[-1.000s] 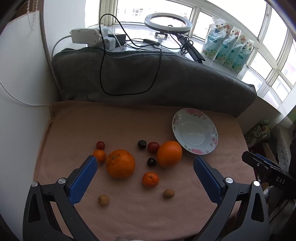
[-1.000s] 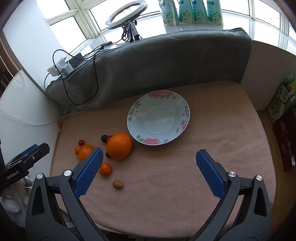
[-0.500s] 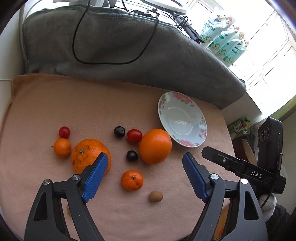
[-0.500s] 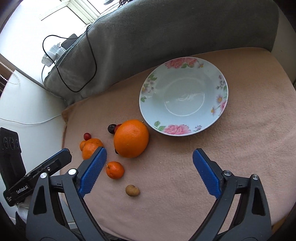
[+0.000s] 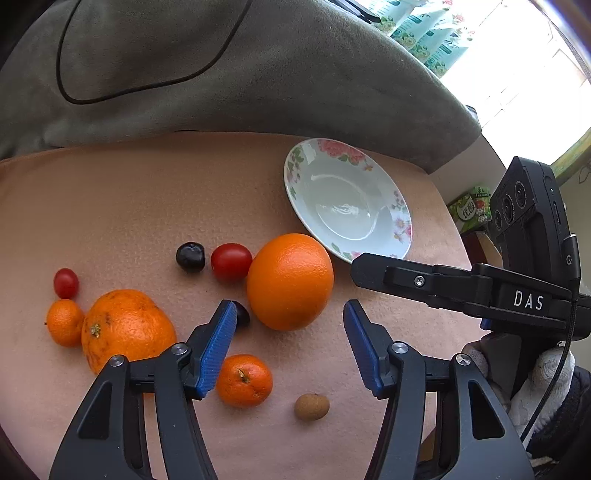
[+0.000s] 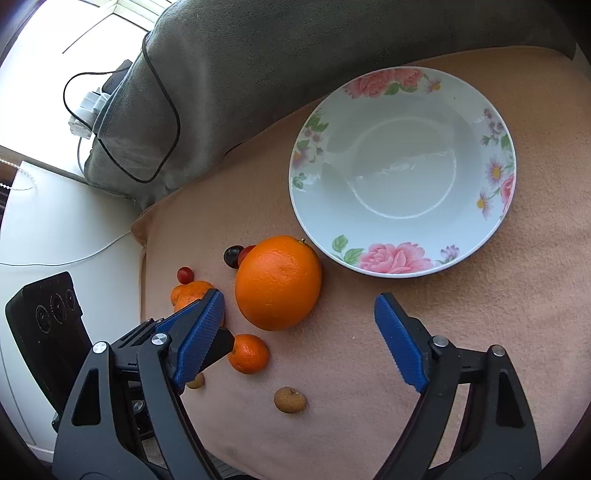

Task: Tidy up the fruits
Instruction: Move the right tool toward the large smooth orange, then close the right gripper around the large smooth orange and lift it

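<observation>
A large smooth orange (image 5: 290, 281) (image 6: 278, 282) lies on the peach cloth just left of an empty floral plate (image 5: 400, 225) (image 6: 399, 264). My left gripper (image 5: 289, 338) is open and empty, close in front of that orange. My right gripper (image 6: 299, 330) is open and empty, also just in front of it; one of its fingers (image 5: 406, 275) reaches in from the right. Around lie a rough orange (image 5: 125, 328), small mandarins (image 5: 244, 380) (image 5: 64, 322), cherry tomatoes (image 5: 231, 261) (image 5: 66, 283), dark cherries (image 5: 190, 256) and a small brown fruit (image 5: 311, 406).
A grey blanket (image 5: 221, 70) with a black cable (image 5: 110, 94) rises behind the cloth. Green packets (image 5: 424, 33) stand at the window. A power strip (image 6: 86, 110) lies at the far left. The cloth's right edge drops off near a green box (image 5: 471, 208).
Both grippers have moved forward and down toward the large smooth orange, which now fills more of each view. The right gripper's finger has come closer beside the left. No fruit has moved.
</observation>
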### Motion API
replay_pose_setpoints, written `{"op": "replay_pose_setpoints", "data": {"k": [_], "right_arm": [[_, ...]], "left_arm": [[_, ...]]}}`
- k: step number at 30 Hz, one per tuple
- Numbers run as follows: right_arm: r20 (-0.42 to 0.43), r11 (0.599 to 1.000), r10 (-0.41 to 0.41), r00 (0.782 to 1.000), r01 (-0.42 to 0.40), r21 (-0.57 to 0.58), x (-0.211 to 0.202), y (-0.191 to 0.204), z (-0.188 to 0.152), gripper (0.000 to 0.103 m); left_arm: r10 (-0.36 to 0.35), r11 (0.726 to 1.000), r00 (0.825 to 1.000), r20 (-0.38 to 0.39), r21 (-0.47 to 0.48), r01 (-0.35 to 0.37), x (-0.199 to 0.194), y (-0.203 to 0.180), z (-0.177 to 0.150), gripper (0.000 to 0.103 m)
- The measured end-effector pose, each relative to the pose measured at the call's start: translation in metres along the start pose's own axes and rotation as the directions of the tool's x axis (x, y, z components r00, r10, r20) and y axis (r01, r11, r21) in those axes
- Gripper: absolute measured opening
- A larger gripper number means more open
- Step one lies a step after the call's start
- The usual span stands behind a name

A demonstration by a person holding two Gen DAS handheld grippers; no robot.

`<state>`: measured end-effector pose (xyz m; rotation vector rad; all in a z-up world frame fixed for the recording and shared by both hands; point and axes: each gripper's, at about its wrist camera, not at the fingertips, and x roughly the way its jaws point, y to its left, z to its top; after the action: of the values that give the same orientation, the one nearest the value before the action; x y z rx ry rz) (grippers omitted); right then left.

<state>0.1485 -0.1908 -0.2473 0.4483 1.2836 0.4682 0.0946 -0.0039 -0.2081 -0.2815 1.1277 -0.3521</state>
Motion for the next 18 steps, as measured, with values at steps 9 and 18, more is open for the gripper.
{"op": "replay_pose_setpoints", "data": {"k": [9, 18], "right_arm": [[-0.024, 1.0, 0.018, 1.0, -0.018, 0.016, 0.019, 0.001, 0.005, 0.082], [-0.051, 0.999, 0.031, 0.998, -0.03, 0.023, 0.036, 0.007, 0.01, 0.082]], "left_arm": [[-0.022, 1.0, 1.0, -0.02, 0.014, 0.022, 0.013, 0.009, 0.005, 0.054], [-0.037, 0.999, 0.999, -0.033, 0.035, 0.038, 0.023, 0.007, 0.011, 0.053]]}}
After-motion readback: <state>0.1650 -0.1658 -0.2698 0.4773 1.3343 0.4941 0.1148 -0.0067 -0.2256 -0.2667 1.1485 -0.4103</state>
